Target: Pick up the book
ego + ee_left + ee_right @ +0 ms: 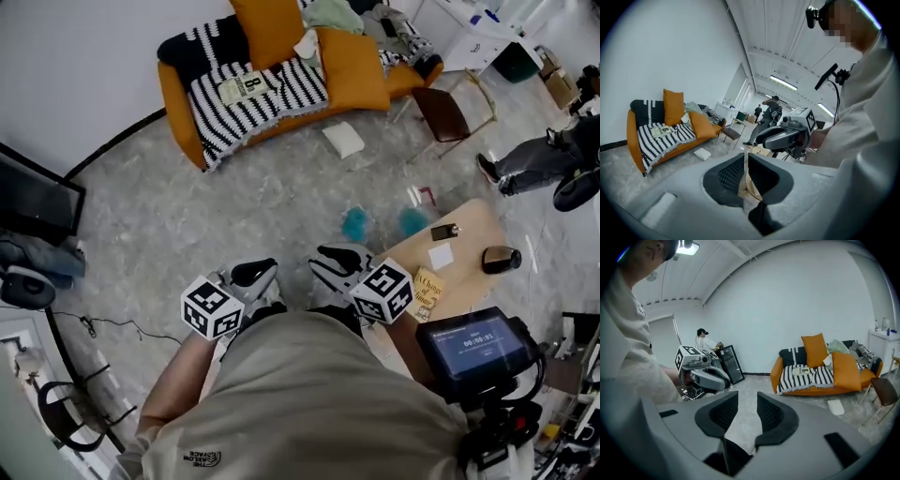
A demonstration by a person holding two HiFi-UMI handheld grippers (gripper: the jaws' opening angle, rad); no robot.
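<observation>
A person stands on a grey mottled floor (234, 202), seen from above, holding one tool in each hand close to the body. The left tool (255, 273) hangs over the floor. Its own view shows its two black ribbed jaws drawn almost together, with only a thin slit between them and nothing held. The right tool (338, 259) is just right of it. Its jaws stand apart with a clear gap and are empty (only floor shows through).

The small yellow paperback book (427, 292) lies flat on the near left part of a rounded pale wooden tabletop (472, 223), just right of the right tool and not touched by either. A white square card (441, 256) and a dark rounded object (500, 259) sit farther along the same tabletop.

Far across the room stands an orange sofa (354, 82) draped with a black-and-white striped blanket (281, 94). A pale printed magazine (249, 87) lies on the blanket. A white cushion (343, 139) lies on the floor in front of the sofa, and a brown chair (444, 112) stands to its right.
</observation>
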